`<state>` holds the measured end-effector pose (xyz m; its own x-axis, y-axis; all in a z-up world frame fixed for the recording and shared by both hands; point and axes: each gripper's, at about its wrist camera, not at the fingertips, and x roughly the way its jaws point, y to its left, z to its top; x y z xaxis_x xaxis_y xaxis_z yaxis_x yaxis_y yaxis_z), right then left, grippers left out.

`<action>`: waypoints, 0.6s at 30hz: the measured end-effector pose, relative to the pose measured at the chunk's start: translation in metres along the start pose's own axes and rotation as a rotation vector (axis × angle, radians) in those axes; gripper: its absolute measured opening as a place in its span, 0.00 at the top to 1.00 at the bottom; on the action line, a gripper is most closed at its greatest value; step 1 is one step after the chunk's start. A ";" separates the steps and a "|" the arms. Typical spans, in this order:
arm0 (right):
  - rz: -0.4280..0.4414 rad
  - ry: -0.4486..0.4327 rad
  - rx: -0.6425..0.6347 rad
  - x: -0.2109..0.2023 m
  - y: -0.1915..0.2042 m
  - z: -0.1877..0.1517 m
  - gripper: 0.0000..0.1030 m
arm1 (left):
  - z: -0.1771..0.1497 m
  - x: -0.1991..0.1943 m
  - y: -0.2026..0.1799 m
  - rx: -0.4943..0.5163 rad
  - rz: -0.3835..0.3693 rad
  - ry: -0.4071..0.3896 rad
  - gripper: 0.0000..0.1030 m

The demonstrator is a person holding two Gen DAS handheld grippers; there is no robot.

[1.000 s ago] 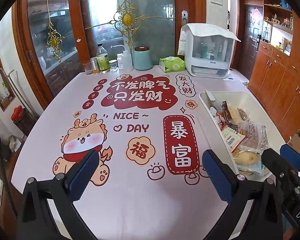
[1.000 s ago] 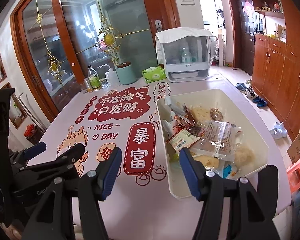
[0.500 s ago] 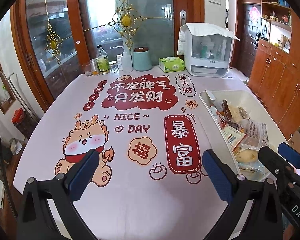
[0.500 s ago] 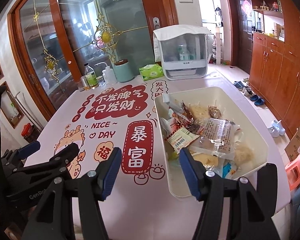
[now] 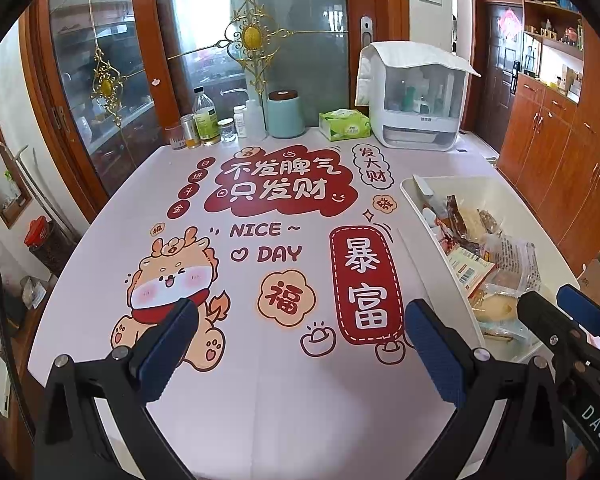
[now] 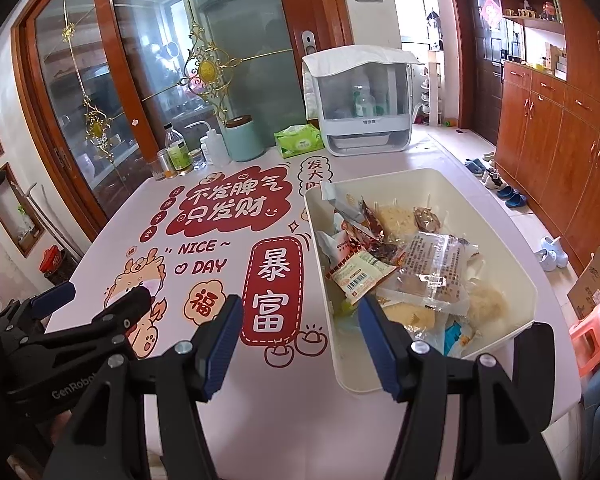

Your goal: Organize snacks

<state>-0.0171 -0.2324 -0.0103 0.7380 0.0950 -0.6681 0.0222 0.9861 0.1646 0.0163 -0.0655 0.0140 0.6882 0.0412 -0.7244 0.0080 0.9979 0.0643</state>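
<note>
Holding snack packets, one cream bin (image 6: 496, 216), two empty grippers, one table (image 5: 284, 400)

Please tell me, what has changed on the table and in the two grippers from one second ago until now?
Nothing visibly changed. The left gripper and right gripper stay open and empty above the table, and the snacks still lie in the white bin.
</note>
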 end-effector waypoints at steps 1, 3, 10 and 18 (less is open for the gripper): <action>0.000 0.000 0.001 0.000 0.000 0.000 0.41 | 0.000 0.000 0.000 0.000 0.000 0.000 0.01; -0.001 0.001 0.000 0.000 0.000 -0.001 0.41 | 0.000 0.000 0.000 -0.001 0.000 0.001 0.01; -0.001 0.000 0.000 0.000 0.000 0.000 0.41 | -0.002 0.001 0.002 0.001 0.001 0.004 0.01; -0.014 0.006 0.008 0.005 -0.001 -0.004 0.41 | -0.002 0.002 0.001 0.000 0.000 0.006 0.01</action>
<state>-0.0163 -0.2320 -0.0166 0.7337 0.0825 -0.6745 0.0376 0.9862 0.1615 0.0163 -0.0647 0.0113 0.6839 0.0417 -0.7283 0.0077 0.9979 0.0644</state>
